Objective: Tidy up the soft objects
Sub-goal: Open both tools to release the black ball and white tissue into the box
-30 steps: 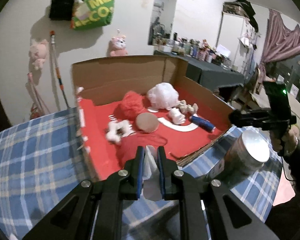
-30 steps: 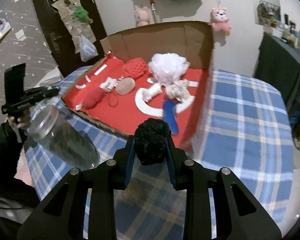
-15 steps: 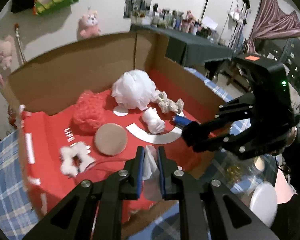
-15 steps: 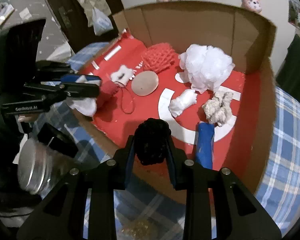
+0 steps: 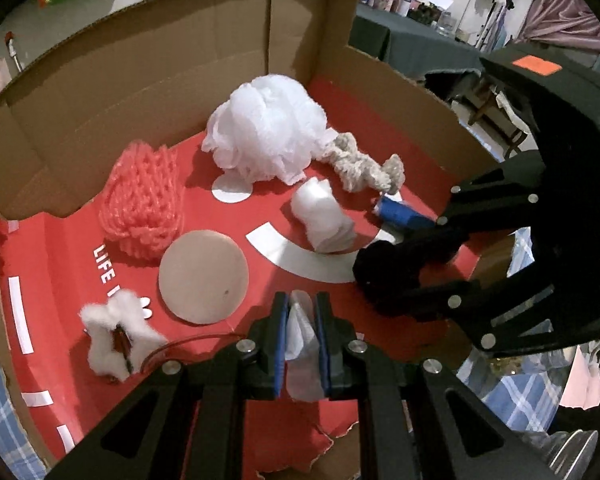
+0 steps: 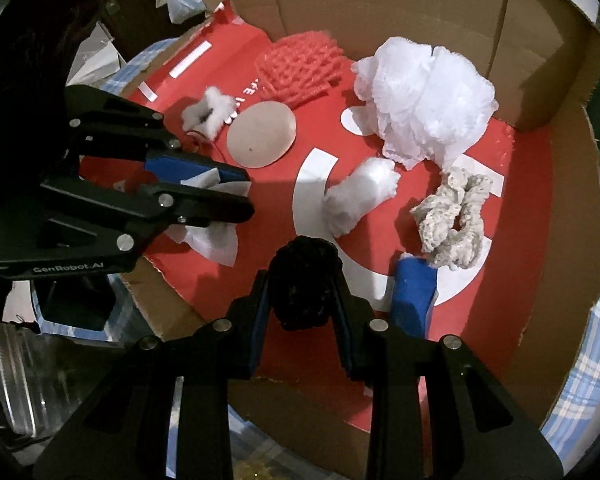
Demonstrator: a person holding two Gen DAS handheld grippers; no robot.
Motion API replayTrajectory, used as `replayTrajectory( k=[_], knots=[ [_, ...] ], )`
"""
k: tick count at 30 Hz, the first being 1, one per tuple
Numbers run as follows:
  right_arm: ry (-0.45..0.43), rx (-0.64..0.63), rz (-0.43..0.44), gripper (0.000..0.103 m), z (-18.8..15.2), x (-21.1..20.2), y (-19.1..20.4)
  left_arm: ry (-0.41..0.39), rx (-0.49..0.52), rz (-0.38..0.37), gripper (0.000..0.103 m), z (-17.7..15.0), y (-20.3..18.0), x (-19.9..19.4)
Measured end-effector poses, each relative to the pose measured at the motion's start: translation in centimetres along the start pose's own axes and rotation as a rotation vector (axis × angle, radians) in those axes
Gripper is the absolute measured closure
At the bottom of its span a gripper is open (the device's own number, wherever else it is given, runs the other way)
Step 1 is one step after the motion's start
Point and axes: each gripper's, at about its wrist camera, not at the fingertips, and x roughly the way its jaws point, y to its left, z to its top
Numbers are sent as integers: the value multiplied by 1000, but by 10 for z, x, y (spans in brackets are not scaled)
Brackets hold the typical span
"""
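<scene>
My left gripper (image 5: 302,304) is shut on a white tissue (image 5: 302,344) and holds it over the front of the red-lined cardboard box (image 5: 80,264). It also shows in the right wrist view (image 6: 236,196) with the tissue (image 6: 216,240) hanging below. My right gripper (image 6: 304,276) is shut on a black fuzzy ball (image 6: 304,284) over the box's front edge; the ball also shows in the left wrist view (image 5: 380,264). In the box lie a white mesh puff (image 5: 266,136), a coral knit piece (image 5: 144,204), a tan round pad (image 5: 203,276), a white wad (image 5: 324,220), a beige rope scrunchie (image 5: 364,168), a blue roll (image 5: 400,212) and a white fluffy piece (image 5: 116,340).
The box has tall cardboard walls (image 5: 180,60) at the back and sides. A blue plaid cloth (image 6: 572,380) covers the surface under it. A clear jar with a metal lid (image 6: 24,380) stands at the front left of the box.
Both grippers have moved forward over the box with their loads still held. The box contents now fill both views.
</scene>
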Motion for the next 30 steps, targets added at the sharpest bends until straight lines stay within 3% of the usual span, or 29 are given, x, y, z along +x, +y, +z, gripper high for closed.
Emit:
replayTrajectory(
  k=[8,9,12,14,18,21,30],
  knots=[
    [6,-10,-31,72,5,9,4,44,-6,18,89,-2,2,7],
    [4,-15,-36,70,5,10,5,45,-8,19,89,-3,2,6],
    [-5,-22,-47,44,6,12,8,51,-12,22,83,-3,1,6],
    [-17,-30,-56,44,5,10,9,49,-15,28,79,1,1,8],
    [-29,-33,-71,44,4,8,10,16,-32,38,59,1,2,1],
    [-45,-25,-85,44,3,1,10,-18,-54,41,54,0,3,-10],
    [-126,108,-135,36,-5,-33,7,-137,-185,66,23,-17,4,-56]
  ],
)
